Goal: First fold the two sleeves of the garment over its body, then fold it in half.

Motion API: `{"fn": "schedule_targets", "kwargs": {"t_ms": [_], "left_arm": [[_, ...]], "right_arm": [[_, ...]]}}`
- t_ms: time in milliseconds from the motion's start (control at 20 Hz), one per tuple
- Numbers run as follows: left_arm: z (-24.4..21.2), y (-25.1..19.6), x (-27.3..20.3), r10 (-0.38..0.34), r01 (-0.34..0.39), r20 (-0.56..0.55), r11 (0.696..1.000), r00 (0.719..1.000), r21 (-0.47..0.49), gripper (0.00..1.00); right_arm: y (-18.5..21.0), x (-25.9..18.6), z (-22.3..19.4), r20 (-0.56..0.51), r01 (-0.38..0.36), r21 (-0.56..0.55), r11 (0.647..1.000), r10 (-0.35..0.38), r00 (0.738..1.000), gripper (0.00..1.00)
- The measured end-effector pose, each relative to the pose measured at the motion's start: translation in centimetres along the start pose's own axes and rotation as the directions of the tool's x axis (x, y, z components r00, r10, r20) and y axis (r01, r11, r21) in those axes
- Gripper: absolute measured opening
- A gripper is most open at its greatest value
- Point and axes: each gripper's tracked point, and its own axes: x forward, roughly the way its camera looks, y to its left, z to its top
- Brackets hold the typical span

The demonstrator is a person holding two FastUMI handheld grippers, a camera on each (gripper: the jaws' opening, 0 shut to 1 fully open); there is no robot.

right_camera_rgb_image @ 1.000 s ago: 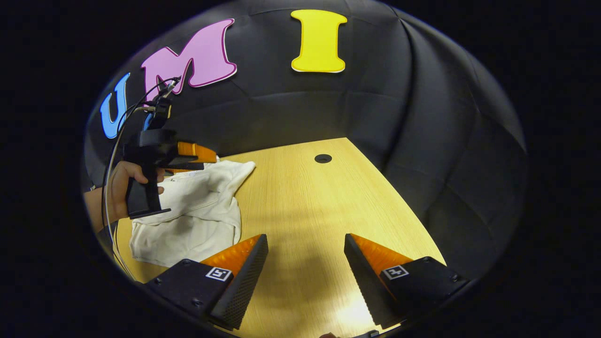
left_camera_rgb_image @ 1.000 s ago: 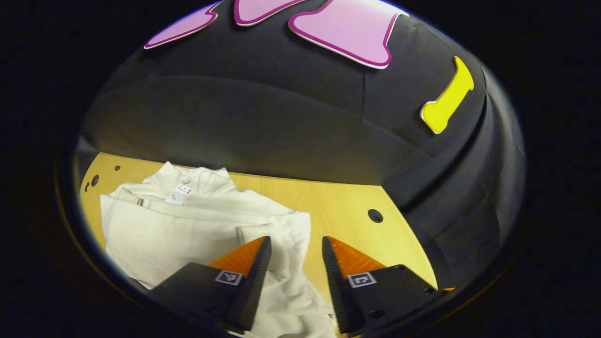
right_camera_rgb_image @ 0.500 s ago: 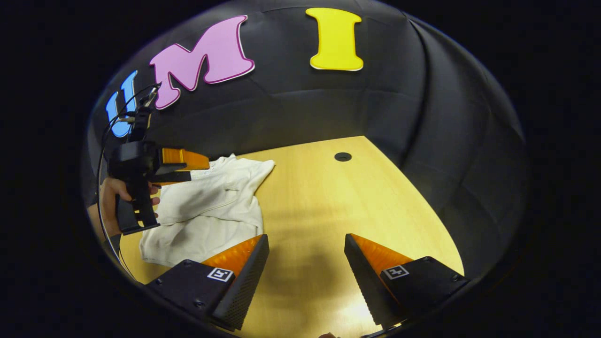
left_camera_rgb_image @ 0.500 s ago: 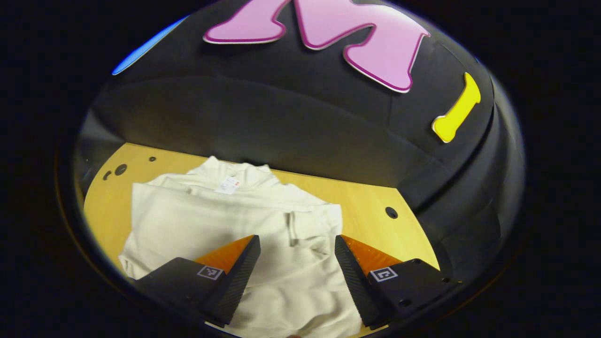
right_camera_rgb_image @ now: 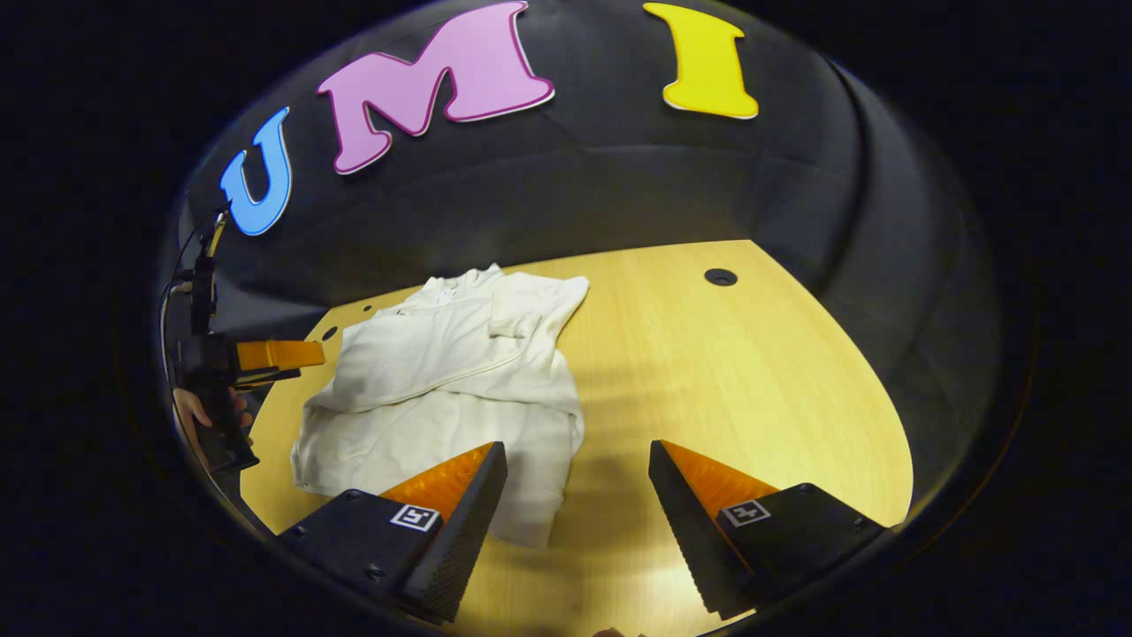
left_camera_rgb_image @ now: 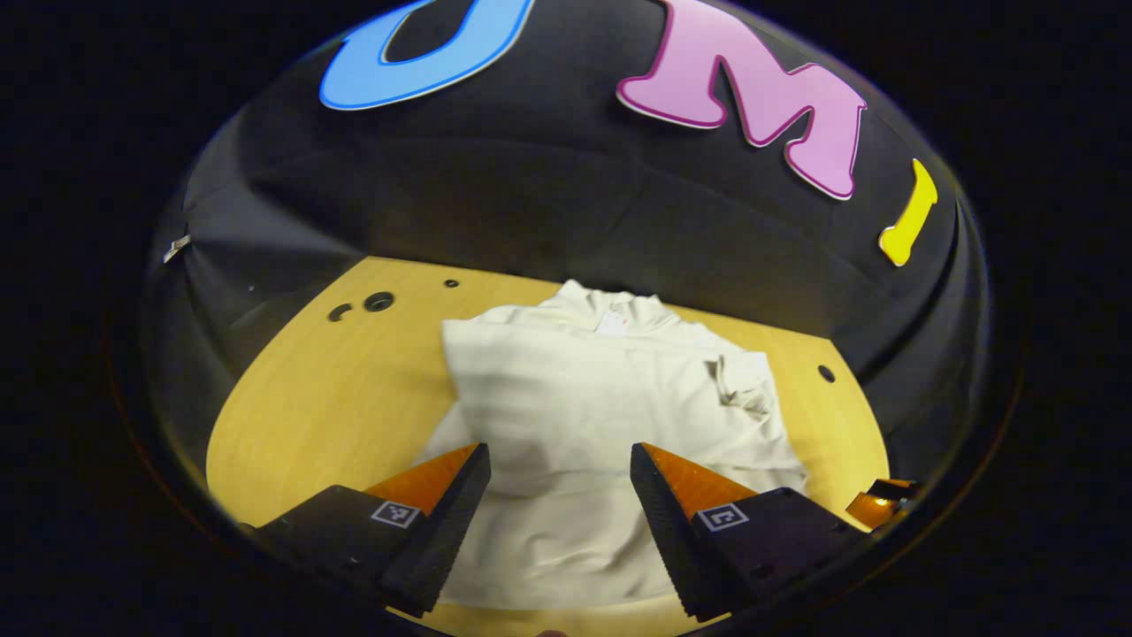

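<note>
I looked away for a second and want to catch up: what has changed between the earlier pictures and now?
The left gripper has drawn back to the left, off the white garment, which it hung over a second ago; its jaws were open throughout and it grasped nothing. The right gripper has swung slightly towards the garment. Unchanged: the garment lies on the wooden table, sleeves folded over its body, and both grippers are open and empty.

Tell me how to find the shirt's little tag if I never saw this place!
Look at the wooden table and find the white garment spread on it. Go to the end nearest the black wall, where the collar stands up. The tag is the small patch inside that collar, whiter than the cream cloth.
</note>
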Motion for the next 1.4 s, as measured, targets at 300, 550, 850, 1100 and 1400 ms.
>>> {"fn": "schedule_targets", "kwargs": {"t_ms": [300, 550, 850, 1100, 1400], "left_arm": [[-6.3, 7.9, -3.2, 0.088, -0.087, -0.100, 0.996, 0.991, 0.009, 0.98], [-10.5, 9.3, -4.0, 0.078, -0.082, -0.176, 0.996, 0.981, -0.017, 0.98], [-13.0, 9.0, -3.0, 0.068, -0.070, -0.219, 0.998, 0.973, 0.002, 0.98], [-14.5, 9.9, -2.0, 0.143, -0.147, -0.272, 0.989, 0.952, 0.008, 0.98], [-14.7, 8.2, -1.3, 0.121, -0.107, -0.238, 0.992, 0.964, 0.070, 0.93]], "right_arm": [[1.5, 2.2, -2.3, -0.085, 0.024, 0.017, 1.000, -0.023, 0.996, 0.99], [2.3, 3.8, -3.2, -0.116, 0.060, 0.043, 0.997, -0.055, 0.992, 0.99], [3.1, 5.2, -5.5, -0.166, 0.097, 0.030, 0.995, -0.090, 0.982, 0.99], [2.6, 5.9, -7.1, -0.193, 0.142, 0.018, 0.990, -0.136, 0.972, 0.99], [2.6, 6.2, -8.1, -0.190, 0.177, -0.028, 0.984, -0.179, 0.965, 0.99]]}}
